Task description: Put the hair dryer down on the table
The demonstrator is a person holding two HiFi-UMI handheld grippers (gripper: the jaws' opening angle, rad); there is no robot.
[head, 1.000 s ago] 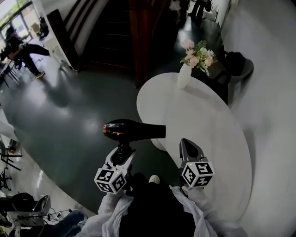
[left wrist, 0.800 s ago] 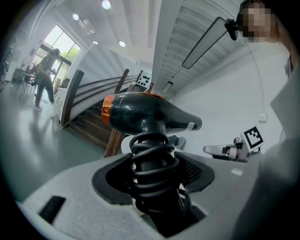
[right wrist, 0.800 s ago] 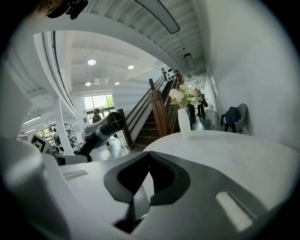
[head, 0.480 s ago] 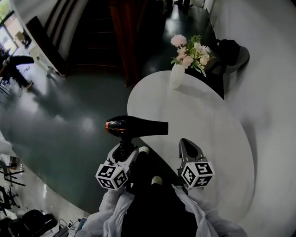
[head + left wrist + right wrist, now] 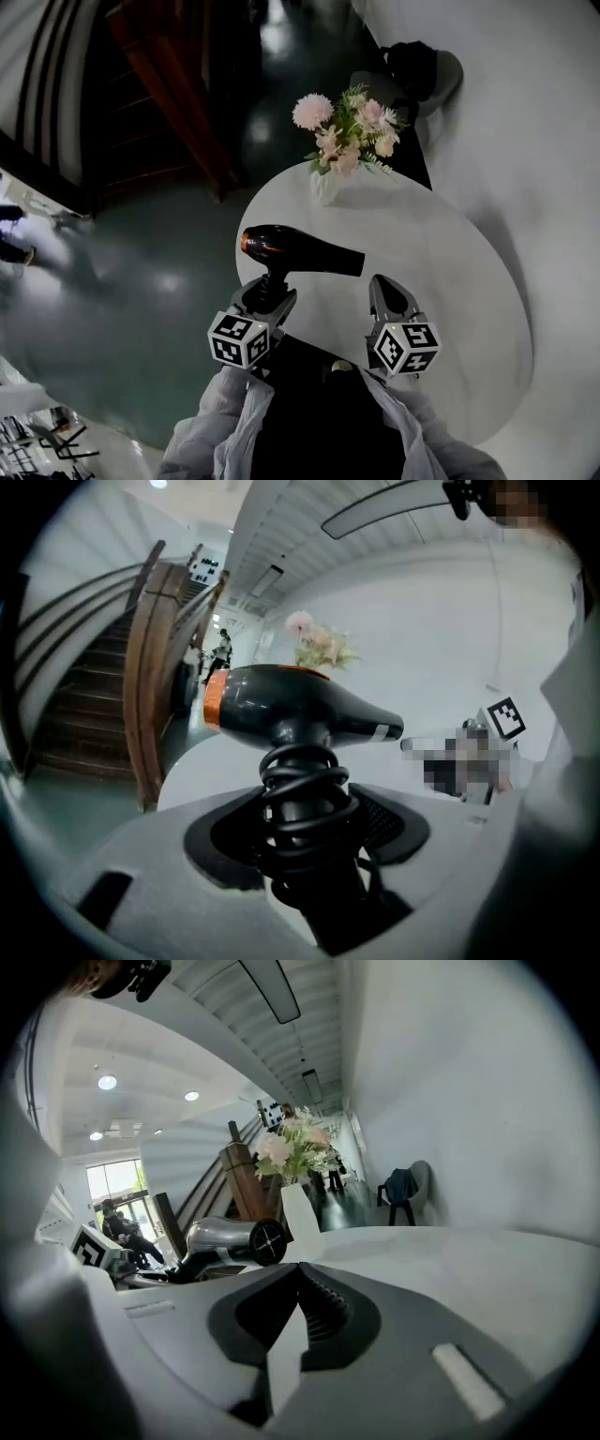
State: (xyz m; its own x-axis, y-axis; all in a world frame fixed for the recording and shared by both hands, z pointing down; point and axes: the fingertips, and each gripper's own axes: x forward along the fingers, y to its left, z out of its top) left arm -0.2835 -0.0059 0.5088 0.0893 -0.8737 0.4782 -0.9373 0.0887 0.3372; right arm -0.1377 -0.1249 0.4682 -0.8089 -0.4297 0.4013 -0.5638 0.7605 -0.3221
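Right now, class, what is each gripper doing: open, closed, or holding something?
Left gripper: closed on the hair dryer, at its cord-wrapped handle.
Right gripper: closed, holding nothing.

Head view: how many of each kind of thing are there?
Black hair dryer with an orange band: 1
Round white table: 1
White vase of pink flowers: 1
Grippers: 2 (left gripper, right gripper)
Total: 5

left gripper (image 5: 302, 810): jaws clamped on dryer handle
hair dryer (image 5: 281, 697): black, orange band at left end, nozzle pointing right
cord (image 5: 302, 778): coiled round handle
table (image 5: 211, 761): white, behind dryer
flowers (image 5: 317, 645): beyond dryer
stairs (image 5: 89, 700): far left
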